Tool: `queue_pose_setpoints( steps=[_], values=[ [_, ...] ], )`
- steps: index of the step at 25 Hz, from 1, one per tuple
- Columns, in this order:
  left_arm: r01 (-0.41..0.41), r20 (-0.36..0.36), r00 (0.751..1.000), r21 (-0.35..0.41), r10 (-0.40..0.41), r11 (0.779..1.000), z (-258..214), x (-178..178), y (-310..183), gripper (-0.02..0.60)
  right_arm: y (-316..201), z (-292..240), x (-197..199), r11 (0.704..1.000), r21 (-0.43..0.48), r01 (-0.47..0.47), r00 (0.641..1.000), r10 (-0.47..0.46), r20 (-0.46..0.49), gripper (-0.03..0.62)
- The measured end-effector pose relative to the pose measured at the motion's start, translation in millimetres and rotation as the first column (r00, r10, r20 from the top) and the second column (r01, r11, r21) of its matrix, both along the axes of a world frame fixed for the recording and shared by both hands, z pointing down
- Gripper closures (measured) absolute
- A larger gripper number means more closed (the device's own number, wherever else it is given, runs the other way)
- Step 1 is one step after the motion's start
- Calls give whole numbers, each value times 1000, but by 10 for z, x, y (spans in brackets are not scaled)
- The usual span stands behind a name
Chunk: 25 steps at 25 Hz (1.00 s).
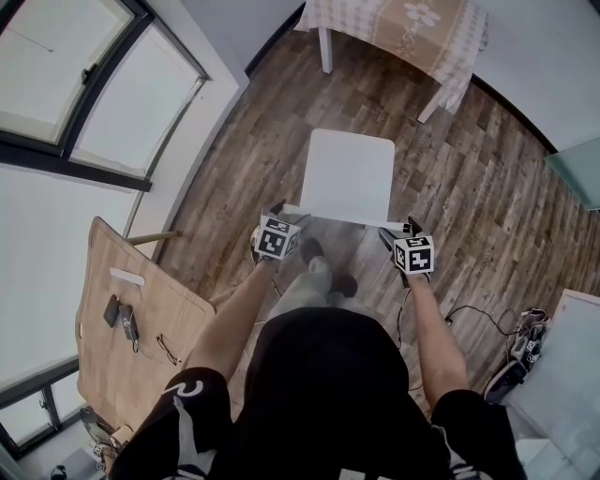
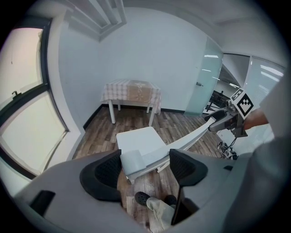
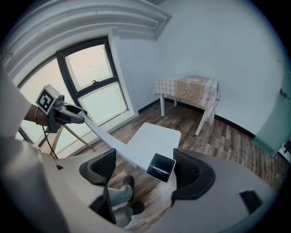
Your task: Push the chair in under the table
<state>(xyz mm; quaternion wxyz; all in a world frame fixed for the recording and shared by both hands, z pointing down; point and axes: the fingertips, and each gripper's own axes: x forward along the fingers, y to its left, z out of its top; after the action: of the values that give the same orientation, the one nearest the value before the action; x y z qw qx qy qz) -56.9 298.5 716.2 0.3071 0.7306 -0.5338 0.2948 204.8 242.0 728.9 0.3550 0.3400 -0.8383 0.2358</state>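
Grippers: left gripper and right gripper are sitting wide open, one at each end of the backrest, rail ends lying between the jaws unclamped, likely for a straight, even shove | chair is standing on open floor, seat facing the table, well apart from it | feet are standing just behind the chair

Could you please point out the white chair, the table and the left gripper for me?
white chair (image 1: 349,173): head view, middle of the seat.
table (image 1: 375,26): head view, on its cloth-covered top.
left gripper (image 2: 146,167): left gripper view, midway between its jaws.
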Motion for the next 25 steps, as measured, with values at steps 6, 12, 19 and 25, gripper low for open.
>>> queue_pose_setpoints(
  steps=[6, 12, 19, 25],
  values=[
    [2, 3, 1000, -8, -2, 1000, -9, -21, -75, 239, -71, 50, -37, 1000, 12, -5, 998, 6, -69, 177],
    [15, 10, 1000, -19, -15, 1000, -4, -57, -146, 238, -141, 78, -75, 1000, 18, -11, 994, 13, -105, 166],
    [18, 15, 1000, -13, -18, 1000, -16, -130, -277, 238, -249, 78, -141, 1000, 13, -18, 995, 19, -101, 168],
    [15, 18, 1000, -14, -14, 1000, -14, -218, -445, 236, -378, 75, -222, 1000, 3, -26, 995, 26, -98, 169]
  ],
)
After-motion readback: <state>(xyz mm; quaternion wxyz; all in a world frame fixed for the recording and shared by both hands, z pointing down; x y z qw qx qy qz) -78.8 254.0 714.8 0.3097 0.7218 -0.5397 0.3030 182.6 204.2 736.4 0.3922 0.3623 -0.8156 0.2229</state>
